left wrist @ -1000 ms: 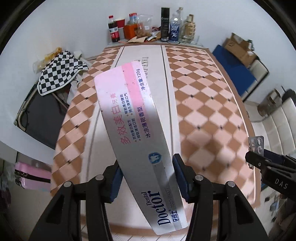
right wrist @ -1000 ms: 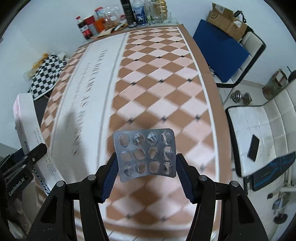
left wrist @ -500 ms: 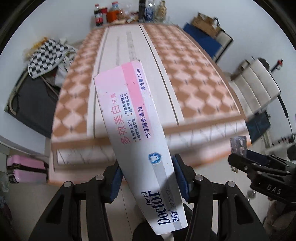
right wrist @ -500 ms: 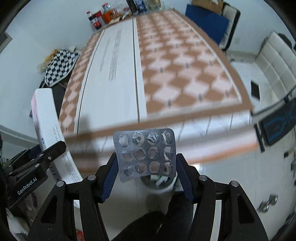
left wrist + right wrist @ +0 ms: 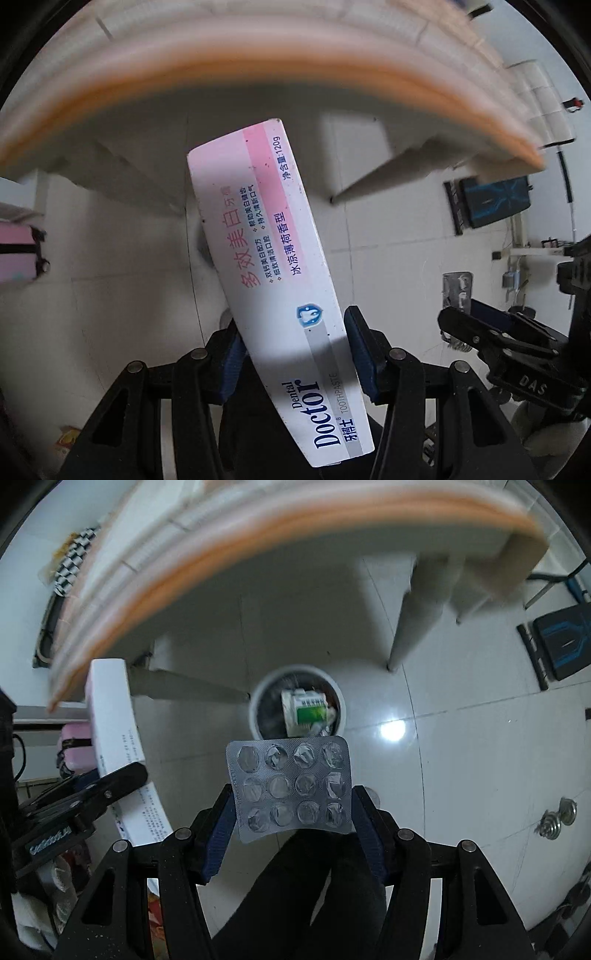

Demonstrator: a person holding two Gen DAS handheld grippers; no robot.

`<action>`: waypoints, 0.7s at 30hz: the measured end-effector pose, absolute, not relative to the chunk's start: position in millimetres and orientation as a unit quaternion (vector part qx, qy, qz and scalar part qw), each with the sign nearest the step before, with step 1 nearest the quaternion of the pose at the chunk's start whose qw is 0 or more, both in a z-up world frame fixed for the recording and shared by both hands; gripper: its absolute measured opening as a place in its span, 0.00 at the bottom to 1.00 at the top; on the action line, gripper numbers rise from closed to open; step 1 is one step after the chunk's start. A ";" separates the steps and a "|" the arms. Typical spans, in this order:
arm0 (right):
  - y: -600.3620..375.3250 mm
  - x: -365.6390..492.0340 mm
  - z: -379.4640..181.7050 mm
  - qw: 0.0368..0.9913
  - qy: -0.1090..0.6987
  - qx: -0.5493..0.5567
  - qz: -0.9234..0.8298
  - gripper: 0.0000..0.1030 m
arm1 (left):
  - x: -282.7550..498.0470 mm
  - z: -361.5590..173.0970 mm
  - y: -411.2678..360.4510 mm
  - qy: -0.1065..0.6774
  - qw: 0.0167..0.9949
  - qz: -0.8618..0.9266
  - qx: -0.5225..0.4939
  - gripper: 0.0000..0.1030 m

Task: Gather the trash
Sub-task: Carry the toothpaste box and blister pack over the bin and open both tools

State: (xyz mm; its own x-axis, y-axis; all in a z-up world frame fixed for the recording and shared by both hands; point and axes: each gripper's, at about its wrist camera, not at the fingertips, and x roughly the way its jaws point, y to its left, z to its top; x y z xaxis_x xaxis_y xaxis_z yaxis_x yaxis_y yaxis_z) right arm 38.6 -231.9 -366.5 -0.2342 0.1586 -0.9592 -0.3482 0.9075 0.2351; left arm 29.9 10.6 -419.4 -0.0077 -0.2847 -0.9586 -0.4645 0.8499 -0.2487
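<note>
My left gripper (image 5: pixel 291 354) is shut on a white and pink toothpaste box (image 5: pixel 266 266), held over the floor below the table edge. My right gripper (image 5: pixel 293 823) is shut on an empty silver blister pack (image 5: pixel 291 786). A white round trash bin (image 5: pixel 297 703) stands on the tiled floor just beyond the blister pack, with a green and white carton (image 5: pixel 306 710) inside. The toothpaste box (image 5: pixel 114 734) and left gripper (image 5: pixel 85 805) show at the left of the right wrist view. The right gripper (image 5: pixel 480 332) with the blister pack (image 5: pixel 458 286) shows at the right of the left wrist view.
The table edge (image 5: pixel 221 565) arcs overhead, blurred, with a table leg (image 5: pixel 410 627) right of the bin. A pink case (image 5: pixel 18 254) lies at the left. A blue and black mat (image 5: pixel 565 638) lies at the right. Dumbbell plates (image 5: pixel 557 818) lie on the floor.
Both grippers have swung down from the tabletop to below its edge, carrying the box and blister pack. The trash bin on the floor has come into full view.
</note>
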 end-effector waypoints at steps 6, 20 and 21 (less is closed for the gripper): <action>-245.5 43.2 -487.1 0.593 0.777 -0.057 0.203 0.61 | 60.0 -541.9 3.9 0.738 0.611 0.070 -0.278 0.47; -204.8 64.5 -701.4 0.552 0.810 -0.018 0.195 0.68 | 68.7 -715.7 25.1 0.777 0.547 0.058 -0.305 0.51; -203.9 63.6 -706.7 0.550 0.811 -0.016 0.196 0.70 | 66.4 -717.7 26.2 0.776 0.548 0.060 -0.307 0.59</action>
